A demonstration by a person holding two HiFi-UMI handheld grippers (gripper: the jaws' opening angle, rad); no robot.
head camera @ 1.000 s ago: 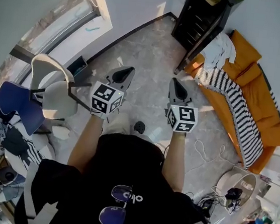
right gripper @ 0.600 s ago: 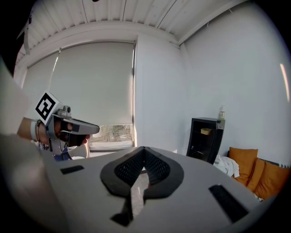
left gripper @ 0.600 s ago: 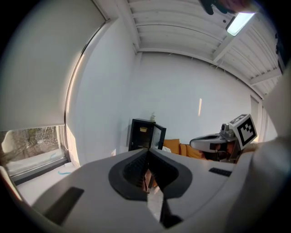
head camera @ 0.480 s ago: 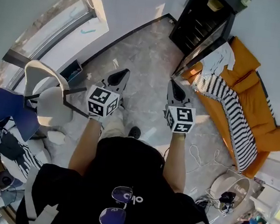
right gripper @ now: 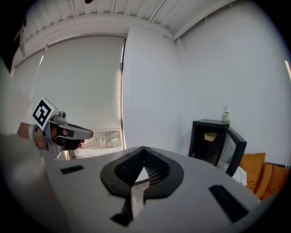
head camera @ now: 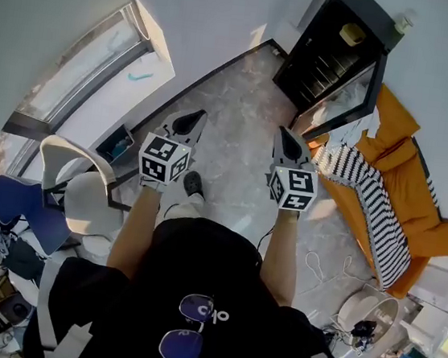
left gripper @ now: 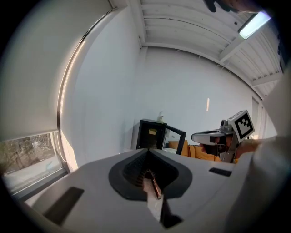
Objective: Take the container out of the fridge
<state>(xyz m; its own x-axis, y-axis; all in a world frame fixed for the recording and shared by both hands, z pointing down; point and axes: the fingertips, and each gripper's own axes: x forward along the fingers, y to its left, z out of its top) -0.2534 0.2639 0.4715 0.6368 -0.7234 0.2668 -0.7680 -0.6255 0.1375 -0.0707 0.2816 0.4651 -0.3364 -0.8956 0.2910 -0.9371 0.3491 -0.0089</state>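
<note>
fridge door (head camera: 344, 102) open, bare floor (head camera: 237, 103) ahead (sofa (head camera: 422, 178) beside)

Black short-sleeved shirt (head camera: 196, 272), glasses (head camera: 189, 328) at collar; left gripper (head camera: 192, 118), right gripper (head camera: 284, 135) grey, black-white marker cubes (head camera: 164, 159).

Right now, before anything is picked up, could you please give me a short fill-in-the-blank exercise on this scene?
1. The fridge has its door ____.
2. The container sits on the fridge's ____ shelf.
3. The sofa beside the fridge is ____ in colour.
4. The left gripper and right gripper both have their jaws ____, holding nothing.
Missing words: open; top; orange; shut.
</note>
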